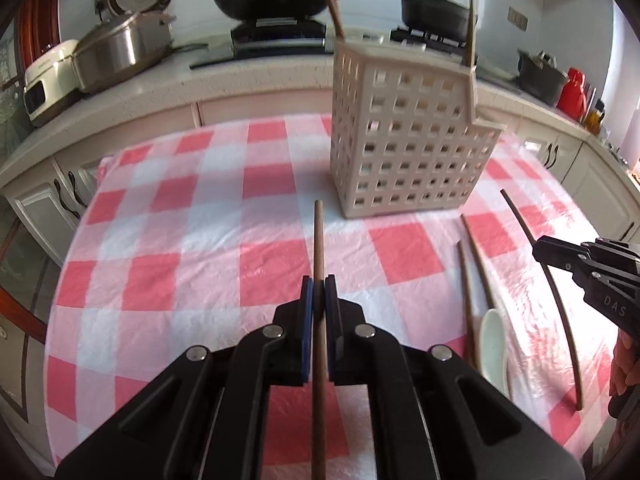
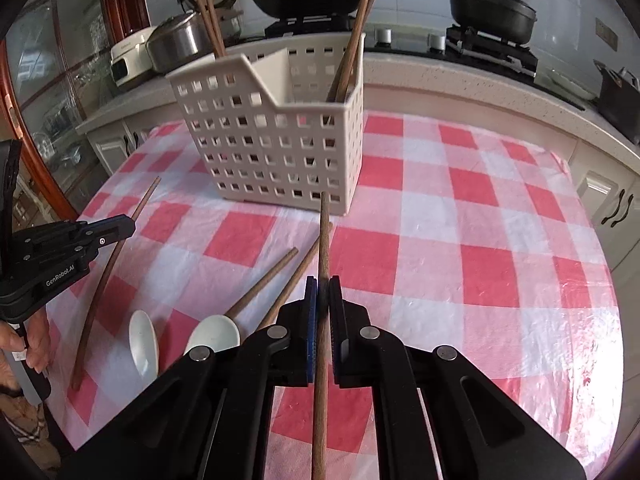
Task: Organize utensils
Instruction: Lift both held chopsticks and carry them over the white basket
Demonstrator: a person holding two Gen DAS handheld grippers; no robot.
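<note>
Holding one brown wooden chopstick each: left gripper (image 1: pixel 319 284) has its blue pads pinched on a chopstick (image 1: pixel 318 240) that runs forward between the jaws, tip aimed at the table short of the basket; right gripper (image 2: pixel 322 286) pinches its own chopstick (image 2: pixel 324 236) the same way, tip near the basket's front lower corner. Grip is roughly mid-shaft on both, stick in line with the fingers, probably so it can be tipped upright and dropped in tip-first

Sticks look thin, round, matte brown, straight, slightly tapered. Both appear lifted off the cloth, height hard to judge

Target is the perforated beige basket (image 2: pixel 280 152), upright on the checked tablecloth (image 2: pixel 460 240), split by an inner divider; a pair of chopsticks (image 2: pixel 356 40) already leans in the near lower compartment, another pair (image 2: pixel 208 16) in the far one. So sorting is partly done

Still loose on the cloth: two chopsticks (image 2: pixel 264 288) lying near each other, one long chopstick (image 2: pixel 108 276) off towards the left gripper's side, two white spoons (image 2: pixel 143 340) (image 2: pixel 214 334) beside them

Behind the table: counter with a rice cooker (image 1: pixel 44 80), steel pot (image 1: pixel 116 52), wok (image 1: pixel 272 0) and a black lidded pan (image 1: pixel 436 10) on the stove
</note>
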